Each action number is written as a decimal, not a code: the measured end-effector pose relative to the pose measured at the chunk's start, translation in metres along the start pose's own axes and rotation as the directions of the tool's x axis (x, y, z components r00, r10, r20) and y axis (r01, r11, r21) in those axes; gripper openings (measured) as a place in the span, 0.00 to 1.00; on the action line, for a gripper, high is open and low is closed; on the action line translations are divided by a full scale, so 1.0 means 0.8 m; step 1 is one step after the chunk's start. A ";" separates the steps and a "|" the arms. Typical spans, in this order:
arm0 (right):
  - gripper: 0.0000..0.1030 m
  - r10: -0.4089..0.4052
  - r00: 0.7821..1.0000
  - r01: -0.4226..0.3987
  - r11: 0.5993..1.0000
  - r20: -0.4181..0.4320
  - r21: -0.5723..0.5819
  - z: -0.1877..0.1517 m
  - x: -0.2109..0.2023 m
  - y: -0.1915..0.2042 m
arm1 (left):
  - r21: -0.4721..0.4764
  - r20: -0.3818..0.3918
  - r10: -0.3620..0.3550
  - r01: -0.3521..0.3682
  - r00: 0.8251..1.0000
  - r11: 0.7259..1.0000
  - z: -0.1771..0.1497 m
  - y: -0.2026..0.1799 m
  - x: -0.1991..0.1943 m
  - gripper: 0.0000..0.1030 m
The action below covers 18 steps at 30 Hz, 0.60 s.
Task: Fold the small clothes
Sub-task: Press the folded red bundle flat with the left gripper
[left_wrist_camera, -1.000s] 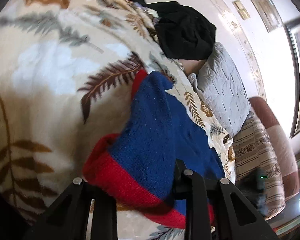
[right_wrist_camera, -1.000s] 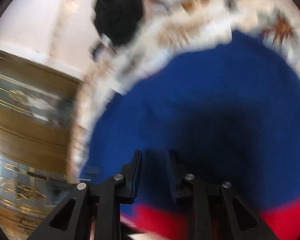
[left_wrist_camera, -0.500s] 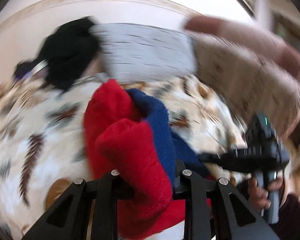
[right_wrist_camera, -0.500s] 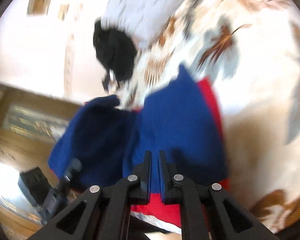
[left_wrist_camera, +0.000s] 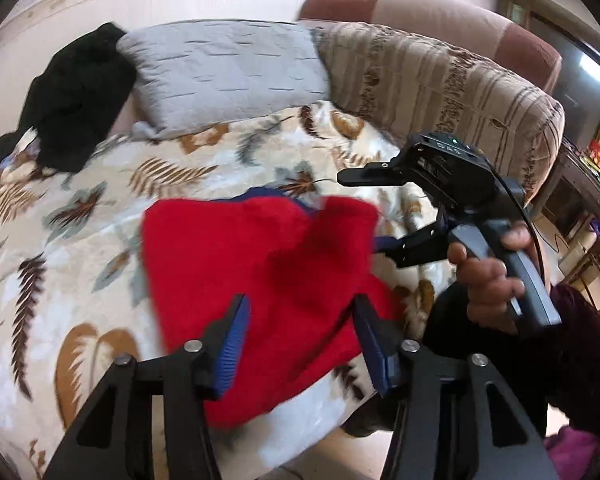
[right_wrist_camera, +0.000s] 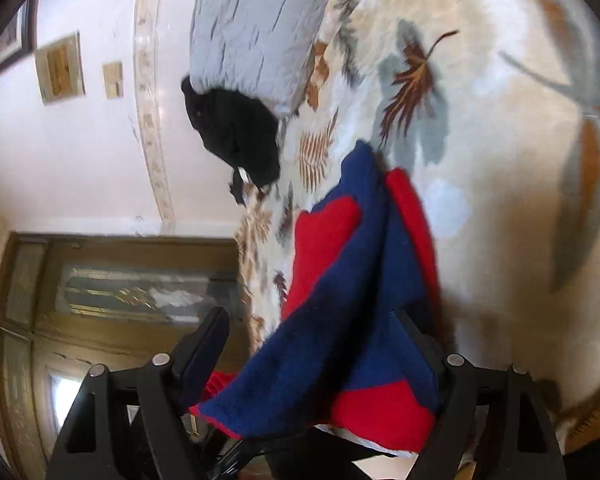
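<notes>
Red and blue knitted wool makes the small garment (left_wrist_camera: 260, 264), which lies folded over on the leaf-patterned blanket (left_wrist_camera: 100, 208) near the blanket's front edge. From the left wrist view mostly its red side shows, with a thin blue edge at the top. The left tool (left_wrist_camera: 300, 344) is released: its two fingers stand wide apart above the garment and hold nothing. The right tool (left_wrist_camera: 384, 208) is beside the right edge of the garment, and a hand (left_wrist_camera: 488, 280) grips its handle. From the right wrist view, the right tool (right_wrist_camera: 312, 360) is also spread wide, and the blue part of the garment (right_wrist_camera: 348, 320) lies between its fingers without being pinched. Behind the garment a grey pillow (left_wrist_camera: 224, 76) leans on the striped sofa back (left_wrist_camera: 440, 84). Some black clothes (left_wrist_camera: 76, 96) lie just beside the pillow.
</notes>
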State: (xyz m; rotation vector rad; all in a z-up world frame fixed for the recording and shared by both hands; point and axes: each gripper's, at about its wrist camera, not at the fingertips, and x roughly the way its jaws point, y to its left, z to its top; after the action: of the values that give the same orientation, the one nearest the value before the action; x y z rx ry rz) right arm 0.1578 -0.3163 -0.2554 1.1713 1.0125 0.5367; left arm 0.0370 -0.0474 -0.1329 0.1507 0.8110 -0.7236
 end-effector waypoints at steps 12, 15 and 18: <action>0.23 -0.298 0.951 0.310 0.918 0.086 -0.246 0.003 0.053 0.048 | -0.089 -0.039 0.085 -0.088 0.996 0.992 -0.018 0.044 0.046 0.53; 0.22 -0.408 0.900 0.435 0.844 0.151 -0.313 0.003 0.057 0.039 | -0.055 -0.037 0.094 -0.096 0.995 0.994 -0.021 0.022 0.059 0.55; 0.21 -0.391 0.914 0.405 0.880 0.105 -0.247 0.013 0.058 0.013 | 0.020 -0.038 0.142 -0.141 0.989 0.990 -0.024 0.000 0.073 0.61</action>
State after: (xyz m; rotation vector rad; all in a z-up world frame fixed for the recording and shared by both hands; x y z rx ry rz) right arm 0.1906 -0.2813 -0.2623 0.7081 1.0650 0.2973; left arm 0.0528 -0.0709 -0.1877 0.2365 0.8228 -0.5951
